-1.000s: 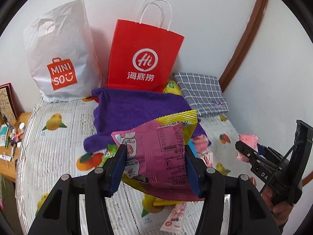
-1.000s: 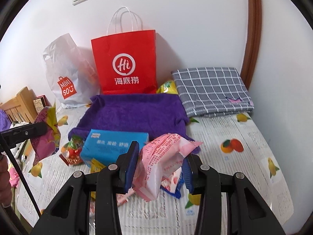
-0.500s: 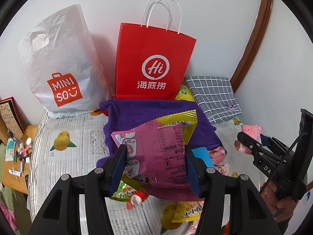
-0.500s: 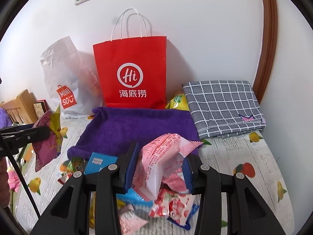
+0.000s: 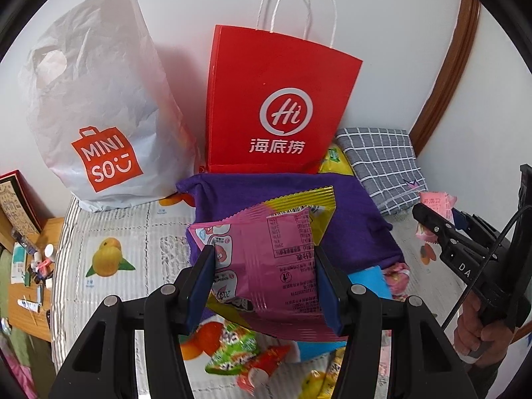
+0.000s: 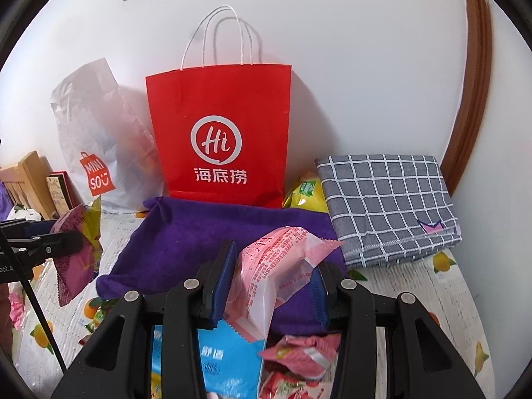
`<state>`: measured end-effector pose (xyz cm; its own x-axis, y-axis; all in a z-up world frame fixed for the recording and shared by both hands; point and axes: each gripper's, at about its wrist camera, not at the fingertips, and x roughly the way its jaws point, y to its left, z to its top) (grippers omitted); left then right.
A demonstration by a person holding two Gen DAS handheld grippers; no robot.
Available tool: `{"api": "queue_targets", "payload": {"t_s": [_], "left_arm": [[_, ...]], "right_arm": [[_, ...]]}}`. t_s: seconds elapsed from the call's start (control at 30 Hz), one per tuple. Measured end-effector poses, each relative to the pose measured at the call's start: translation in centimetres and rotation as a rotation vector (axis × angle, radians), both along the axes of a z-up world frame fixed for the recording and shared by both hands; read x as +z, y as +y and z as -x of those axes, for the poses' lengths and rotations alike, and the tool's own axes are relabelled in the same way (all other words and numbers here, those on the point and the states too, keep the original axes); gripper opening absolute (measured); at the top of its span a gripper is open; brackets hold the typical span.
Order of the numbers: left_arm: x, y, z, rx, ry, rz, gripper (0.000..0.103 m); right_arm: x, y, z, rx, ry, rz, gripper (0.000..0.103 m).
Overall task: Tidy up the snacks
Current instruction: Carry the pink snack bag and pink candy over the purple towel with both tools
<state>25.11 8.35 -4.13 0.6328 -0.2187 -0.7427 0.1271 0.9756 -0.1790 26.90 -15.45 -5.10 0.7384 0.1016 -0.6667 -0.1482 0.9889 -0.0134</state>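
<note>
My left gripper (image 5: 264, 282) is shut on a magenta and yellow snack packet (image 5: 276, 259), held above the purple towel (image 5: 286, 199). A light pink snack packet (image 6: 276, 272) is pinched in my right gripper (image 6: 271, 282), also raised over the purple towel (image 6: 186, 232). Behind the towel a red paper bag (image 5: 279, 99) stands against the wall, with a white plastic bag (image 5: 99, 106) to its left. In the right wrist view the left gripper (image 6: 66, 244) with its magenta packet (image 6: 78, 249) shows at the left edge. In the left wrist view the right gripper (image 5: 429, 219) shows at the right, held by a hand (image 5: 475, 332).
Loose snacks lie under the grippers: a blue box (image 6: 229, 359), pink packets (image 6: 302, 355) and a green packet (image 5: 232, 349). A folded grey checked cloth (image 6: 385, 206) lies at the back right, a yellow bag (image 6: 304, 193) beside it. A wooden side table (image 5: 30, 286) holds clutter at the left.
Both grippers have moved forward with their packets toward the bags at the wall. The red and white bags look larger and nearer, and the loose snacks have slipped lower in view.
</note>
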Motion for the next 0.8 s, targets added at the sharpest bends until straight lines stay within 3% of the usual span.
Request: {"api": "queue_targets", "payload": {"t_s": [0.5, 0.8], "left_arm": [[-2.5, -0.2, -4.7, 0.008, 0.050, -0.037, 0.054], [-4.7, 0.7, -7.4, 0.024, 0.090, -0.031, 0.054]], "right_arm": [[-2.7, -0.3, -4.5, -0.020, -0.015, 0.081, 0.042], [-6.6, -1.5, -6.2, -0.046, 0.079, 0.056, 0.042]]}}
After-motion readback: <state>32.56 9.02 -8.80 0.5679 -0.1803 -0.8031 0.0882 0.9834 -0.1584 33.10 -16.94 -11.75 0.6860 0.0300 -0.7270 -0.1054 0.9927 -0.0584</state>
